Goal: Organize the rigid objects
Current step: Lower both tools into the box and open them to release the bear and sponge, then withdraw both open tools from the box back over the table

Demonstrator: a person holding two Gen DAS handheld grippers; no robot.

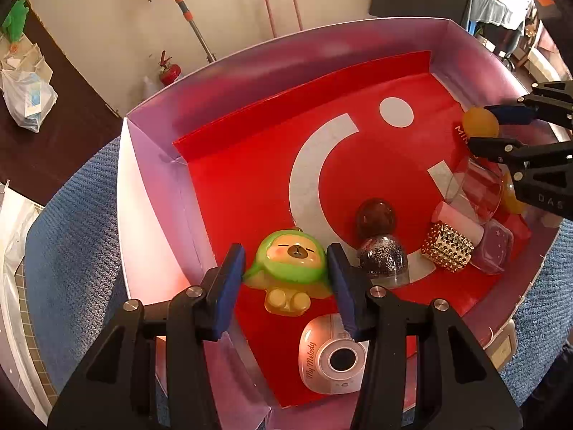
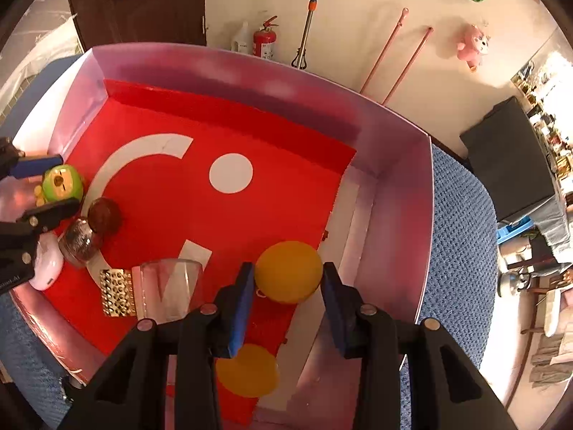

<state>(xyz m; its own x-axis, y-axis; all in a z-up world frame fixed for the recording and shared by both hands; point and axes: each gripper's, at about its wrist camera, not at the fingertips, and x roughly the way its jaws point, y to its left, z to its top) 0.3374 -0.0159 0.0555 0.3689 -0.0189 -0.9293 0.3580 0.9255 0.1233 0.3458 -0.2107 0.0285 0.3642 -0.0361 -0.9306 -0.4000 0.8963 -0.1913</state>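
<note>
A shallow cardboard box (image 1: 150, 193) with pale purple walls and a red liner printed with white shapes sits on a blue knitted cover, in a room with a cream wall, a mop handle and a red fire extinguisher (image 2: 264, 40) behind it. The left gripper (image 1: 286, 268) has its blue-padded jaws spread about as wide as a small green-hooded bear figurine (image 1: 292, 268), which sits between them at the near left of the box; the pads look to be at its sides, but whether they press it cannot be told. The right gripper (image 2: 288, 279) likewise brackets an orange ball (image 2: 289, 272) near the right wall, jaws open about as wide as the ball, with a slight gap visible on its right side. A second orange ball (image 2: 247, 371) lies below that gripper. Crowded nearby are a dark egg-shaped dome (image 1: 376, 216), a glitter-filled clear dome (image 1: 385, 259), a gold studded cube (image 1: 447, 252), a clear cup (image 2: 172, 286) lying on its side, and a pink toy camera (image 1: 335, 354). The likely risks: the smooth round ball squirting out if the jaws close off-centre, and the left gripper's right finger nudging the glitter dome beside the bear.
</note>
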